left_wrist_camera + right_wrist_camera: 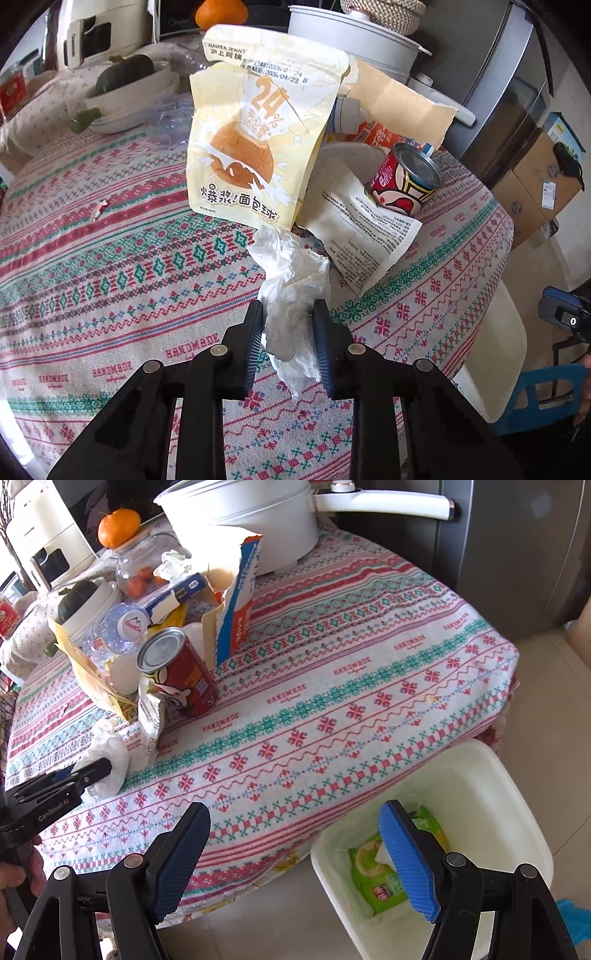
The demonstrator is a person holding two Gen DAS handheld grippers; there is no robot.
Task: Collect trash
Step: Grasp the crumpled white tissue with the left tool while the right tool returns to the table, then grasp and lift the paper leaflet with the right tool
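A crumpled white tissue lies on the patterned tablecloth, and my left gripper is shut on its near end. Just beyond it stand a yellow bread pouch, a white printed wrapper and a red can. In the right wrist view the same tissue sits in the left gripper at the left. My right gripper is open and holds nothing, over the table's near edge beside a white bin. A green wrapper lies in the bin.
A white pot, torn carton, plastic bottle, jar with an orange on top and a squash in a bowl crowd the table's far side. A grey fridge stands behind; cardboard boxes sit on the floor.
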